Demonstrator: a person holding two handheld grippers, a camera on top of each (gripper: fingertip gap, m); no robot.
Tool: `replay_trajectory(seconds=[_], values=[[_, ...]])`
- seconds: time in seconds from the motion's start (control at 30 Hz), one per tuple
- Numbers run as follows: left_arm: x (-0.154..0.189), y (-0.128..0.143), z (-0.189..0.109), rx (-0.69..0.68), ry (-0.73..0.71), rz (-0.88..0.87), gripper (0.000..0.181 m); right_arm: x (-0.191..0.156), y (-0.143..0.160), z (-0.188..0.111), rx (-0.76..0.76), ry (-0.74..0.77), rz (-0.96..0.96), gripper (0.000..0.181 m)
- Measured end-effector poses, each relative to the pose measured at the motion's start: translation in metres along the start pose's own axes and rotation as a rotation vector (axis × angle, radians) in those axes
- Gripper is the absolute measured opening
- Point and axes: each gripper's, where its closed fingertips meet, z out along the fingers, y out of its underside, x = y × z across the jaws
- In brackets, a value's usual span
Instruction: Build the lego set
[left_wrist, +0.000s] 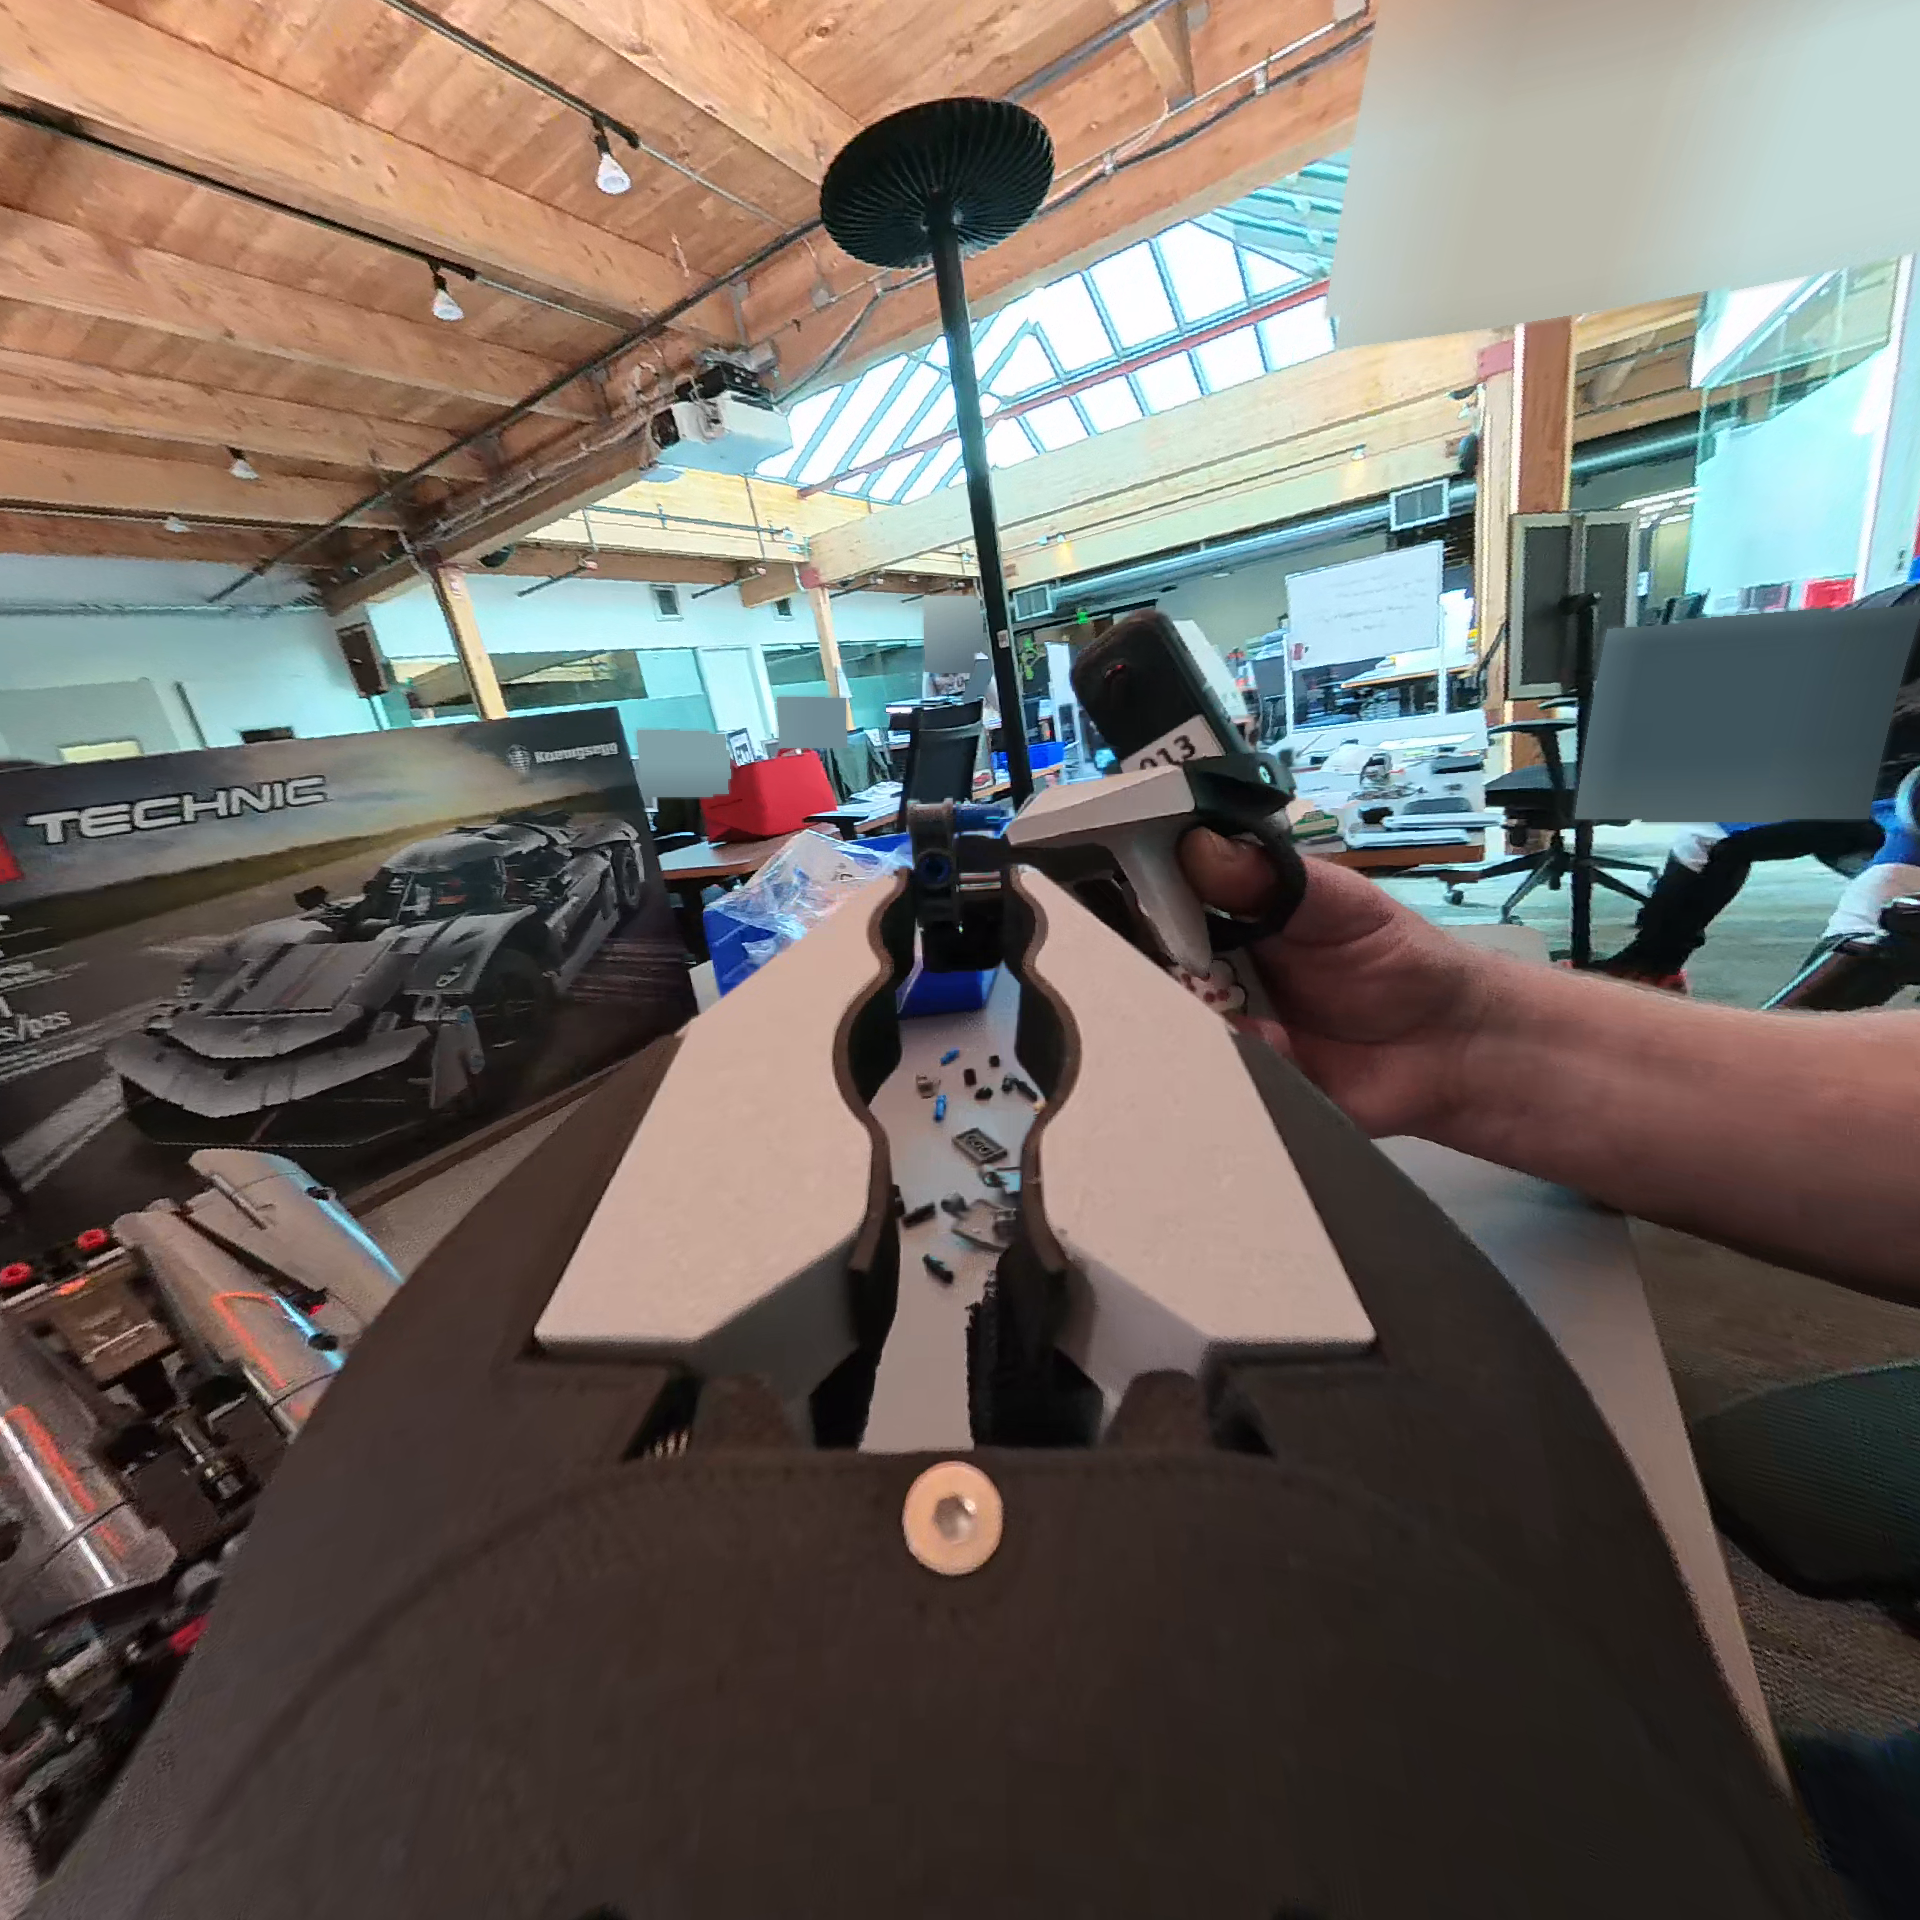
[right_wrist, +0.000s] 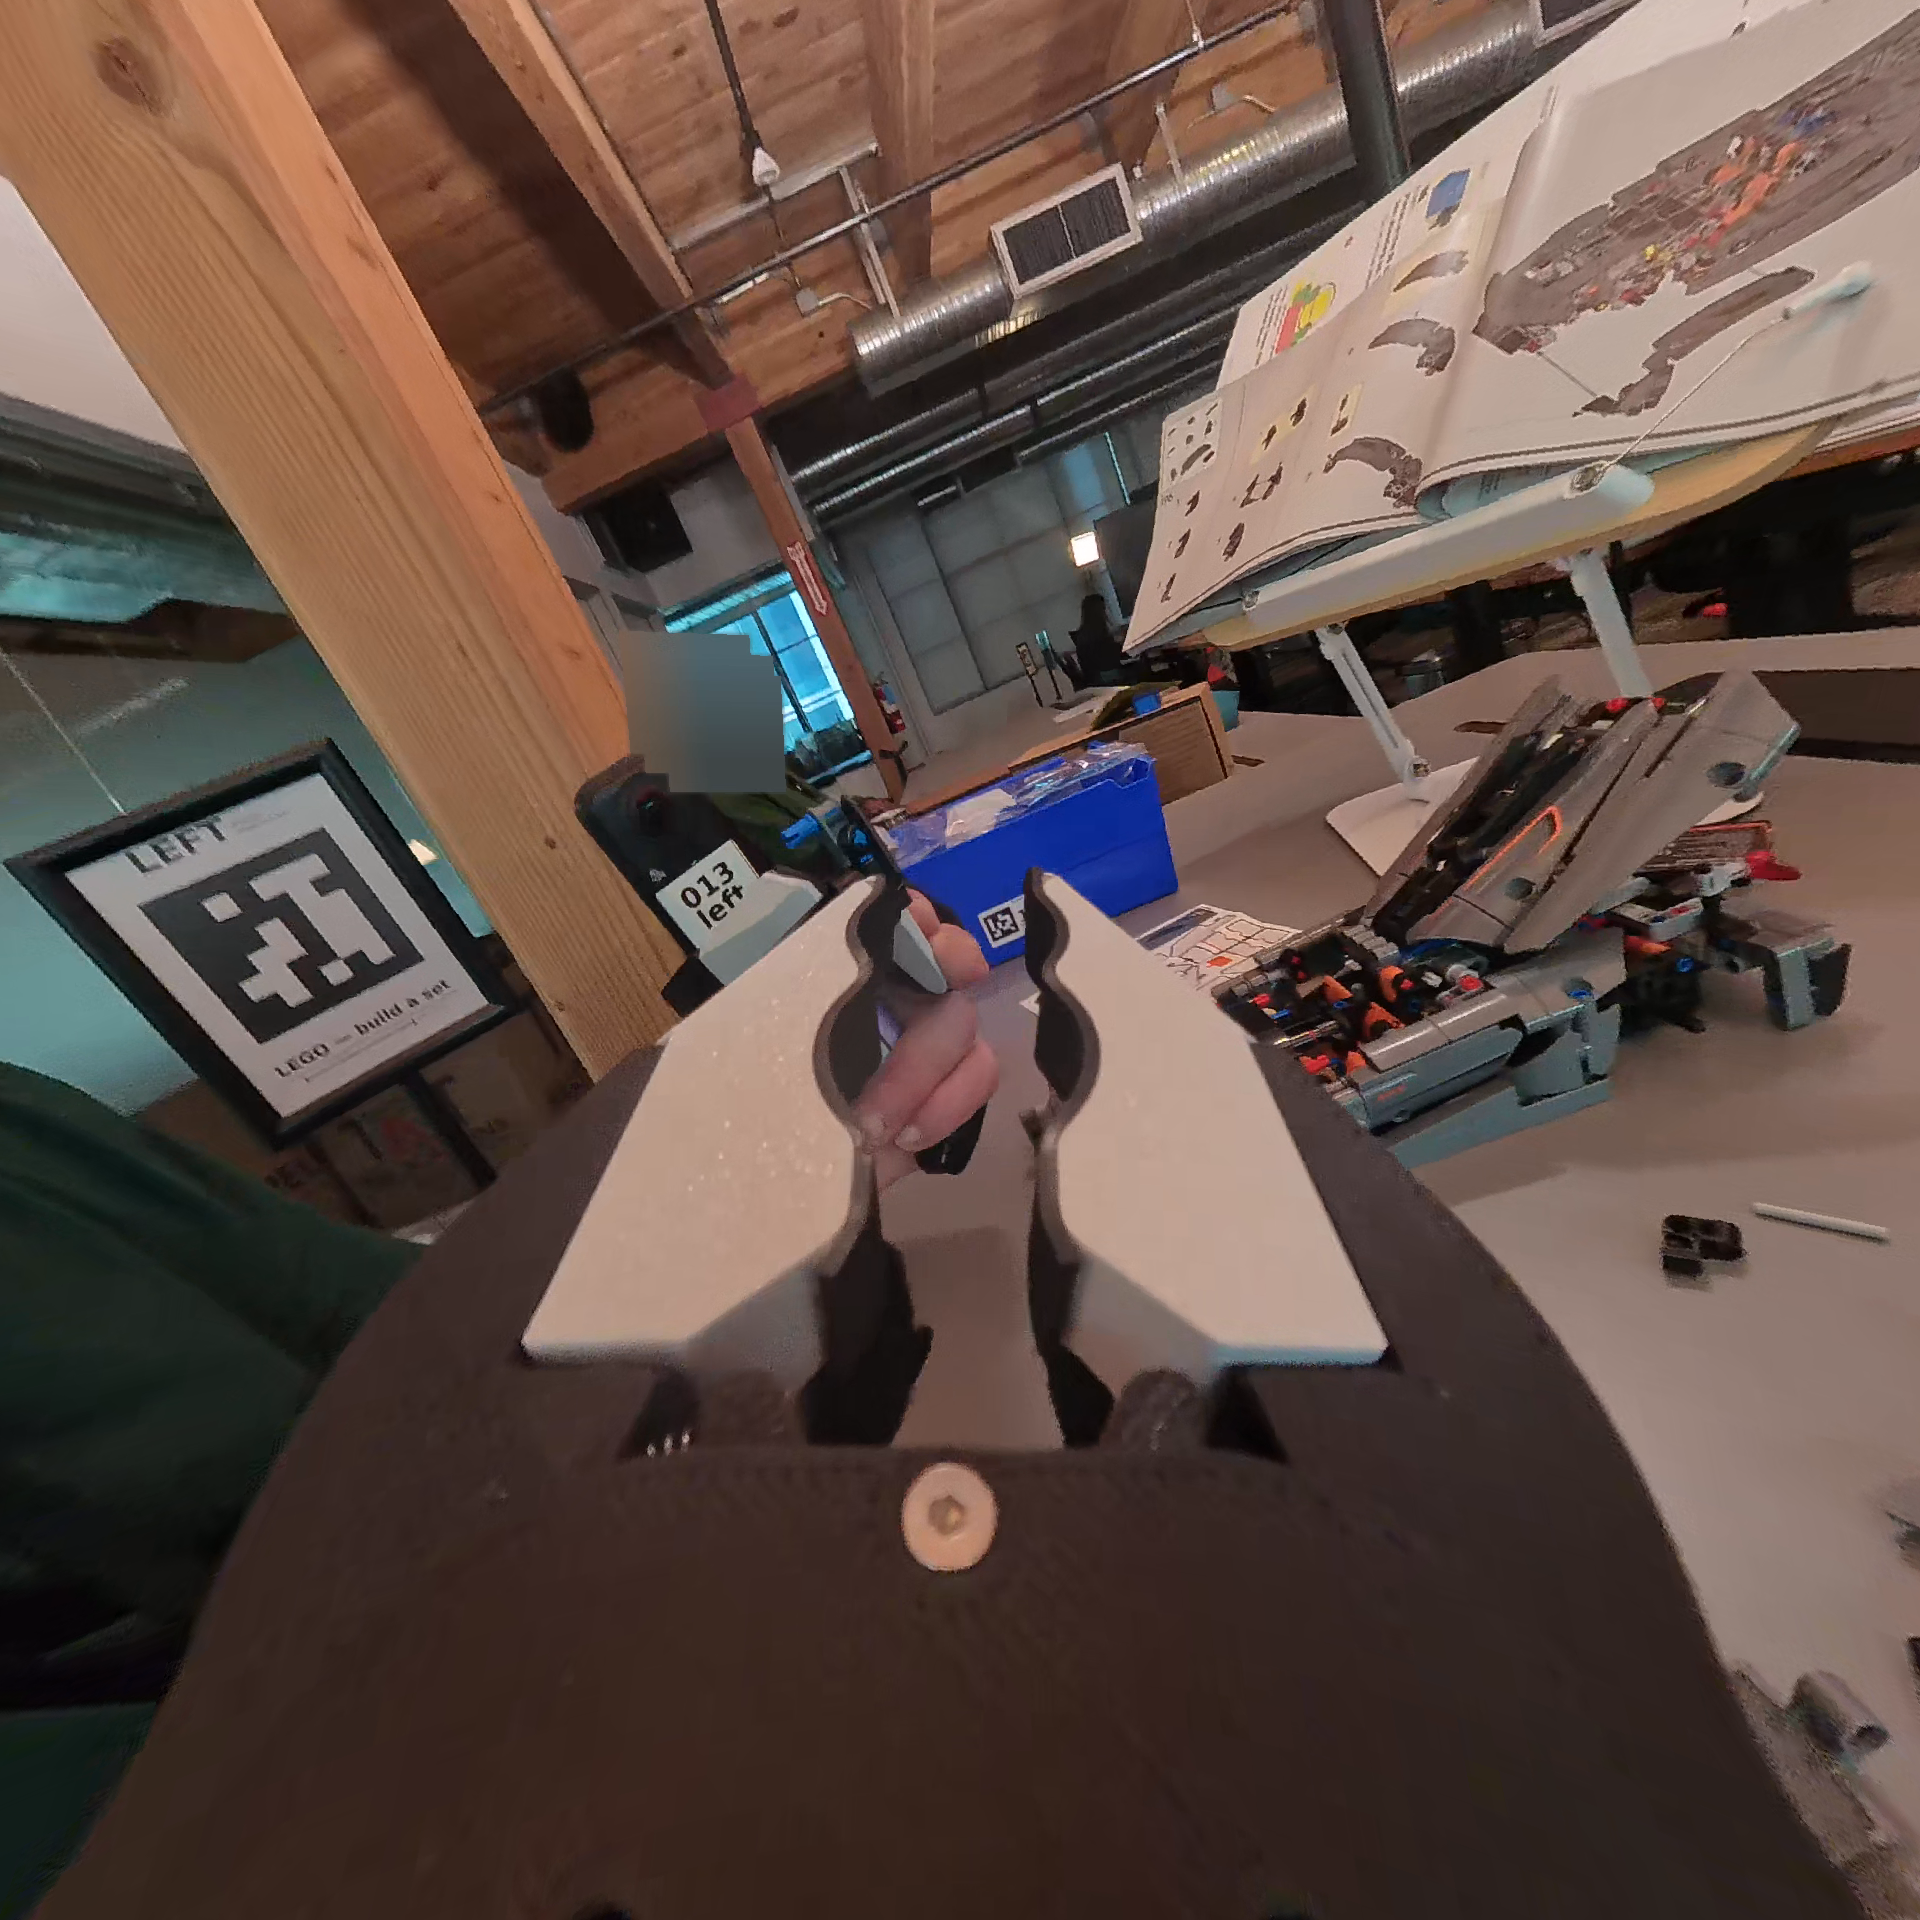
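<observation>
My left gripper (left_wrist: 961, 894) is shut on a small black lego piece with blue pins (left_wrist: 940, 836) and holds it up above the table. My right gripper (right_wrist: 956, 904) is open and empty. In the left wrist view one of its white fingers (left_wrist: 1112, 816) sits just right of the held piece, with a hand around its handle. The piece also shows in the right wrist view (right_wrist: 857, 831), just beyond my right gripper's left fingertip. Several small loose lego parts (left_wrist: 977, 1143) lie on the grey table below. The part-built grey car model (right_wrist: 1507, 935) stands on the table.
A blue bin (right_wrist: 1039, 862) with plastic bags stands behind. The set's box (left_wrist: 312, 914) leans at the left. An open instruction book (right_wrist: 1558, 312) rests on a white stand. A black brick (right_wrist: 1699, 1242) and a thin white stick (right_wrist: 1818, 1221) lie on the table. One gripper's finger ends stand about 5 centimetres off the other's. The part-built grey car model (right_wrist: 1507, 935) is about 20 centimetres from both grippers' fingertips.
</observation>
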Motion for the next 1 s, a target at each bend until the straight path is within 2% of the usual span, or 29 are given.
replay_trajectory(seconds=[0.4, 0.77, 1.0], values=[[0.009, 0.007, 0.004, -0.029, 0.057, -0.040, 0.013, 0.001, -0.008, -0.008, -0.098, 0.088, -0.199, 0.023], [0.013, 0.011, 0.008, -0.045, 0.095, -0.099, 0.013, -0.007, 0.008, 0.006, -0.180, 0.026, -0.264, 0.022], [0.016, 0.008, 0.008, -0.029, 0.131, -0.152, 0.013, -0.016, 0.005, 0.012, -0.199, 0.009, -0.282, 0.017]])
